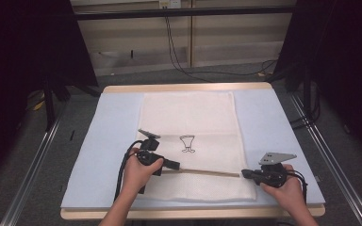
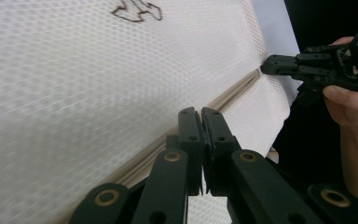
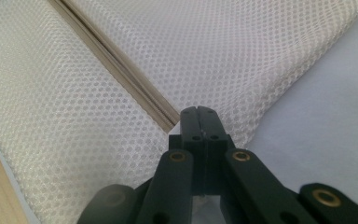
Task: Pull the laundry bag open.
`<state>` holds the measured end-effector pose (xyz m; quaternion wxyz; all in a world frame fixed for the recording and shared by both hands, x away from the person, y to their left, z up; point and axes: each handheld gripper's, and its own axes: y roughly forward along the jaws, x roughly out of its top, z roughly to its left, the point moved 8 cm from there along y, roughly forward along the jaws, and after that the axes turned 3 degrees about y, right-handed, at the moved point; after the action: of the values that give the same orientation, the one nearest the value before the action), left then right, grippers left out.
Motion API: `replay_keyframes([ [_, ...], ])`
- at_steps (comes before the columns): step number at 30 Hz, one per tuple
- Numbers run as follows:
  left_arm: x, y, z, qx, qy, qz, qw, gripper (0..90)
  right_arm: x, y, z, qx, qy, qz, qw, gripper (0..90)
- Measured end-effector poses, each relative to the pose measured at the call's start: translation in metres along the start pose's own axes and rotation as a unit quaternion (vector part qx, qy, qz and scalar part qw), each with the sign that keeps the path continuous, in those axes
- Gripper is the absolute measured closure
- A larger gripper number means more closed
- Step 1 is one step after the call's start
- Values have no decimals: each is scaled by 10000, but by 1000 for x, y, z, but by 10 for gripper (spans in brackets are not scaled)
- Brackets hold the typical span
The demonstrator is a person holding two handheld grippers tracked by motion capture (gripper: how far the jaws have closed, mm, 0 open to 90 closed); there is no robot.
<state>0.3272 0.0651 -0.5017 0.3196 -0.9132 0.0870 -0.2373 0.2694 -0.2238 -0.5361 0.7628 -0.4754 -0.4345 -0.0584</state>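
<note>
A white mesh cloth point(image 1: 188, 113) lies flat on the blue padded table point(image 1: 108, 136), with a small black line drawing point(image 1: 187, 143) printed near its middle. A beige strip point(image 1: 209, 173) runs across the cloth's near part, stretched between both grippers. My left gripper point(image 1: 172, 165) is shut at the strip's left end, and the strip point(image 2: 233, 93) runs away from its closed jaws point(image 2: 200, 112). My right gripper point(image 1: 244, 174) is shut at the other end; the strip point(image 3: 121, 65) meets its jaw tips point(image 3: 199, 111). The left gripper view shows the right gripper point(image 2: 266, 65) pinching the cloth's far corner.
The wooden table edge point(image 1: 188, 213) runs along the near side, just below the hands. Blue padding point(image 3: 326, 102) lies bare to the right of the cloth. Metal rails point(image 1: 325, 146) flank the table, and cables point(image 1: 179, 52) trail on the floor behind it.
</note>
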Motion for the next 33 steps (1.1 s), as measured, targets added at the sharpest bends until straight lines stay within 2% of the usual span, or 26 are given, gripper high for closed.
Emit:
replay_keyframes([
  [4, -4, -10, 8, 63, -94, -77, 9999, 877, 0, 0, 0, -17, -8, 16, 10000, 900],
  [9, -9, -20, 15, 52, -156, -143, 9998, 877, 0, 0, 0, -12, 7, 8, 10000, 900],
  [12, -11, -24, 17, 35, -267, -185, 9995, 877, 0, 0, 0, -9, -1, 9, 10000, 900],
  [13, -13, -27, 20, 32, -232, -174, 9996, 877, 0, 0, 0, -7, 2, 6, 10000, 900],
  [14, -13, -28, 21, 66, -302, -214, 9993, 877, 0, 0, 0, -5, 2, 3, 10000, 900],
  [27, -22, -48, 36, 63, -314, -348, 9989, 877, -1, 0, 0, -4, 38, 6, 10000, 900],
  [33, -27, -57, 41, 22, -441, -393, 9982, 876, -1, 0, 0, 2, 29, 3, 10000, 900],
])
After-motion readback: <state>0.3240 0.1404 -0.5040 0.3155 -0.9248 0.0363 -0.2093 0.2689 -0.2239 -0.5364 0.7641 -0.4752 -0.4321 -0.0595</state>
